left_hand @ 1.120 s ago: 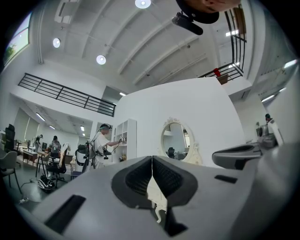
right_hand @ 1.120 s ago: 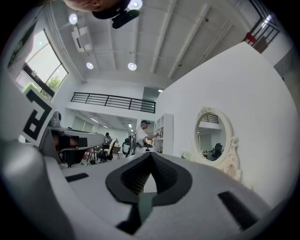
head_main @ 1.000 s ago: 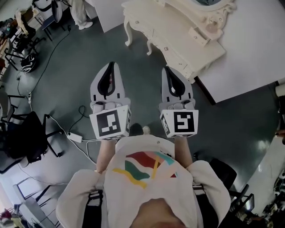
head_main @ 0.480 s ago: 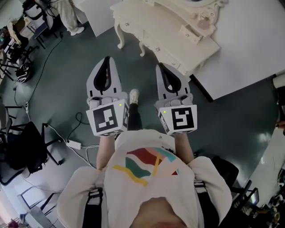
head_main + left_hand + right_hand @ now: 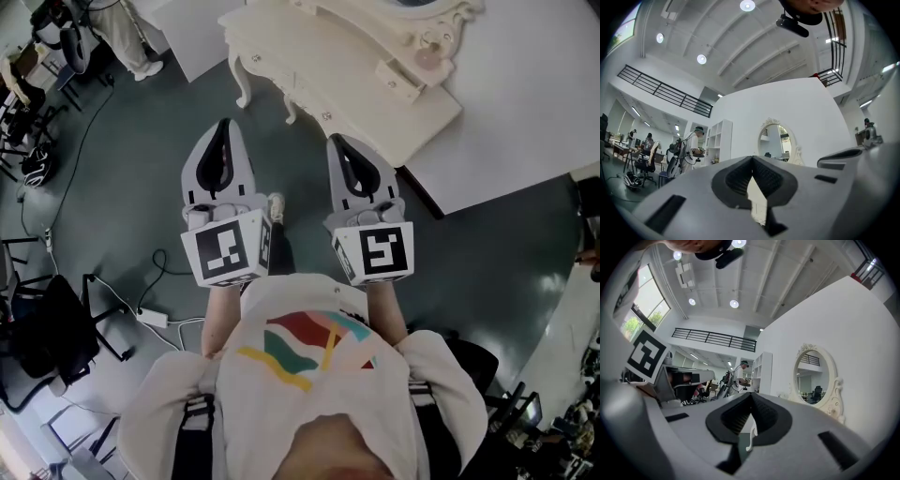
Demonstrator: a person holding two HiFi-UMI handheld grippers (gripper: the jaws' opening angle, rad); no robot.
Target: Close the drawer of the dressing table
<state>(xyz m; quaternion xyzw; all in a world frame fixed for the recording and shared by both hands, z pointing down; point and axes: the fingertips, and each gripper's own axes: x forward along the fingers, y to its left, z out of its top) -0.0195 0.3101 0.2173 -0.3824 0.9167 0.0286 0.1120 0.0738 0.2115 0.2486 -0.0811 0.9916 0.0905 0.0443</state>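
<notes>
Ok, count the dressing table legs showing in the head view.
2. One leg at the dressing table's near left corner, a second leg further right along its front. More may be hidden underneath.

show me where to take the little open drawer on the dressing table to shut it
Go for the front face of the drawer, which juts out from the upper tier of the dressing table. Come from the table's front, the side toward the person, likely pushing straight along its slide. Any knob is too small to make out.
</notes>
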